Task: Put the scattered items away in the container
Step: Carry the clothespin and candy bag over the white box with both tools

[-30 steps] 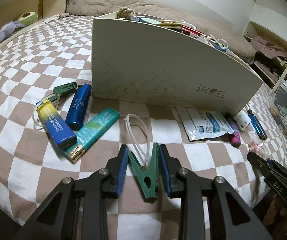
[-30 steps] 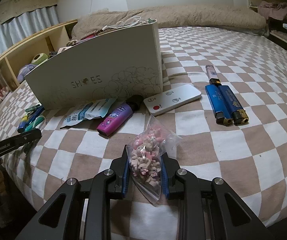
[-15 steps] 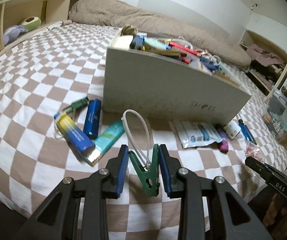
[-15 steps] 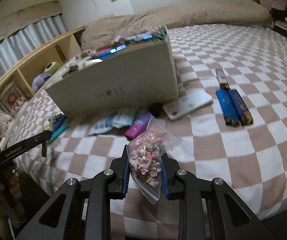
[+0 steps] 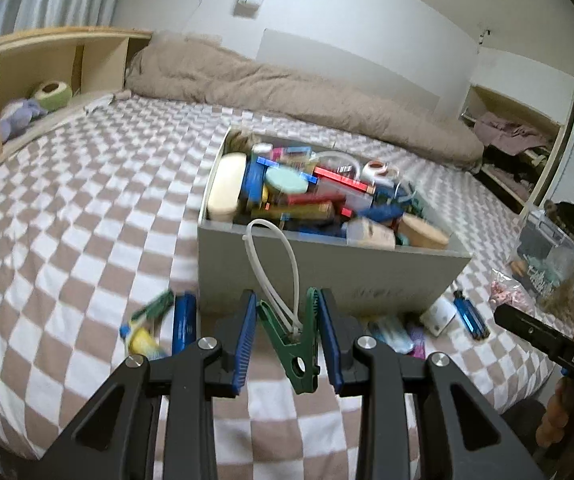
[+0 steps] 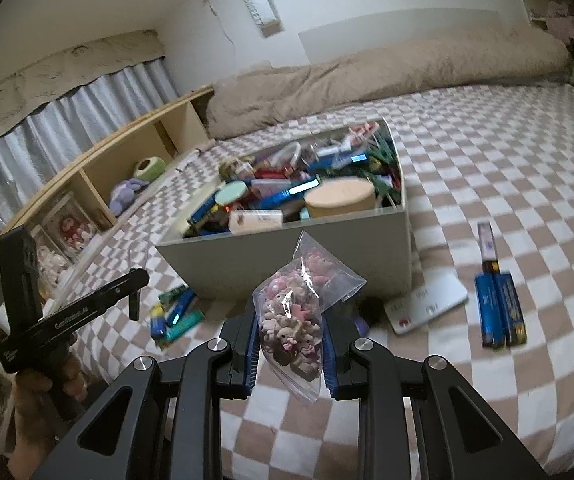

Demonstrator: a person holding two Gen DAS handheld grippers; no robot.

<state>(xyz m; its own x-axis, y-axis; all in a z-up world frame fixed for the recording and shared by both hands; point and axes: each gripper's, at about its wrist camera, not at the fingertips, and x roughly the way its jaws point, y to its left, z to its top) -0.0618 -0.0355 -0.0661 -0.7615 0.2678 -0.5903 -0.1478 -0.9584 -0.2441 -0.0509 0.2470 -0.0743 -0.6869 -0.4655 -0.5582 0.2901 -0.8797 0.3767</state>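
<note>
We see left gripper (image 5: 287, 322) clamped on green clip (image 5: 293, 334), right gripper (image 6: 289, 338) gripping bag (image 6: 297, 312); full box (image 5: 327, 264) ahead on bed (image 5: 67, 216).

You see a brown-and-white checked bedspread (image 5: 67, 208), a pale grey box (image 5: 327, 268), a dark green clip (image 5: 295, 344) with a white loop (image 5: 275, 264) between blue pads (image 5: 245, 344), and lower centre a clear bag of pink figures (image 6: 295, 320).
</note>
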